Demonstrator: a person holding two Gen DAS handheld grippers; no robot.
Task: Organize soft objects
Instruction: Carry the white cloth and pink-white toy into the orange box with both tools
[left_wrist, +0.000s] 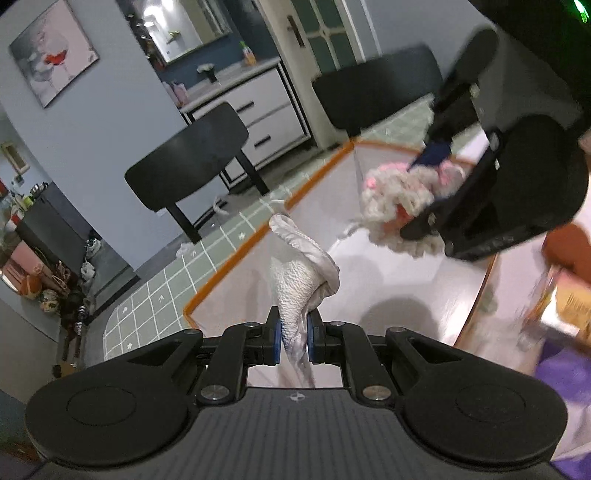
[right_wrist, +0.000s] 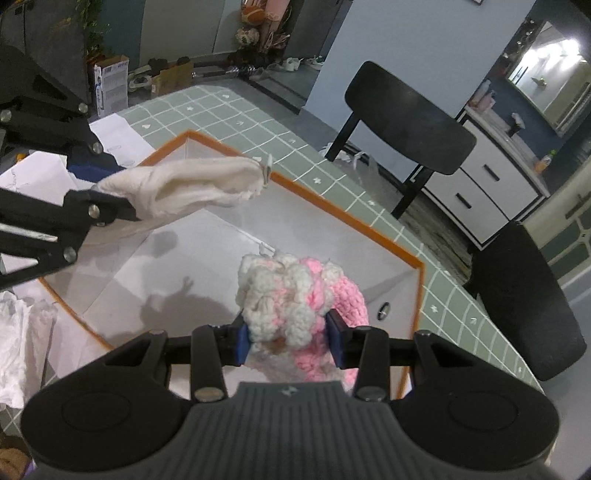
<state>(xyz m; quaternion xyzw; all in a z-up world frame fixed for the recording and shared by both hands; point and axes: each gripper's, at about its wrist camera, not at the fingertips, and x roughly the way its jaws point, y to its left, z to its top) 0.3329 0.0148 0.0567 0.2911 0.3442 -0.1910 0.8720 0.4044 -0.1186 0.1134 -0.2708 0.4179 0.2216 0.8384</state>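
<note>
1. The orange-rimmed white box (right_wrist: 384, 236) sits open on the green grid tablecloth (right_wrist: 332, 173), near its far edge by the black chairs (right_wrist: 402, 122); I see nothing lying inside it yet.
2. I judge I'm mid-delivery: both soft items hang above the box, so the next move calls for lowering each toward the floor of the box and spreading the fingers.
3. My right gripper (right_wrist: 291, 341) points down over the box's near right corner, fingers clamped at medium width on the pink-and-white crocheted piece (right_wrist: 295, 295), which bulges between the blue pads (right_wrist: 242, 341).
4. My left gripper (left_wrist: 293, 341) reaches in from the box's left edge, fingers pinched narrow on the white textured sock (left_wrist: 299, 273), whose free end droops over the box.
</note>
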